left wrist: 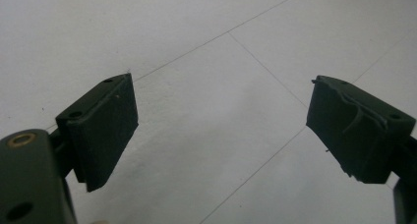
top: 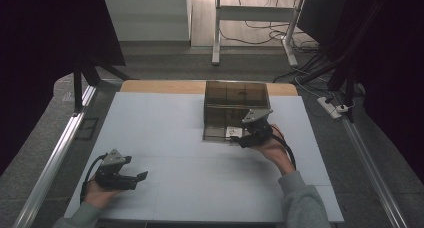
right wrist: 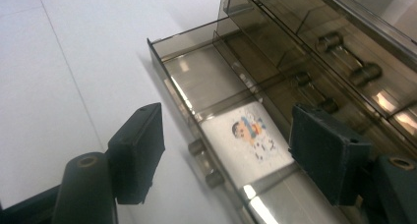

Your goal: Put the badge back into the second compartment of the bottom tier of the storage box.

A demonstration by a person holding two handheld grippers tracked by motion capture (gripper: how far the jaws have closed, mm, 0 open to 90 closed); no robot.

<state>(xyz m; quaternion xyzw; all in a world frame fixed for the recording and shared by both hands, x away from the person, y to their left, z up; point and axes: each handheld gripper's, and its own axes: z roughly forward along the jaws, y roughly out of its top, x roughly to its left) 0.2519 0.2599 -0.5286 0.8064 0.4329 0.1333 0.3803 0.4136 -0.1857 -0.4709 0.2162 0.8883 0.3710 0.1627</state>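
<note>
Two grippers are on the white table (top: 165, 138), and the action sits at the two o'clock side of the high view. That's where the right gripper (top: 239, 139) hangs at the front of a smoky, see-through drawer cabinet (top: 235, 95), whose bottom drawer (right wrist: 196, 81) is pulled out toward the person. Through the right gripper view we look straight into that drawer: a white card with a cartoon figure (right wrist: 248, 140) lies flat on its floor, in the middle compartment between two dividers. The right gripper's (right wrist: 226, 155) jaws stand apart with nothing clamped, one pad outside the drawer's front wall, the other over the drawer's inside, and the small handle (right wrist: 204, 160) on that front wall sits in the gap between them, untouched as far as I can see.

Down at seven o'clock, the left gripper (top: 136, 179) rests in the person's hand, low over bare table. Its own view shows the left gripper (left wrist: 221, 130) spread wide, just white tabletop (left wrist: 211, 62) between the pads.
</note>
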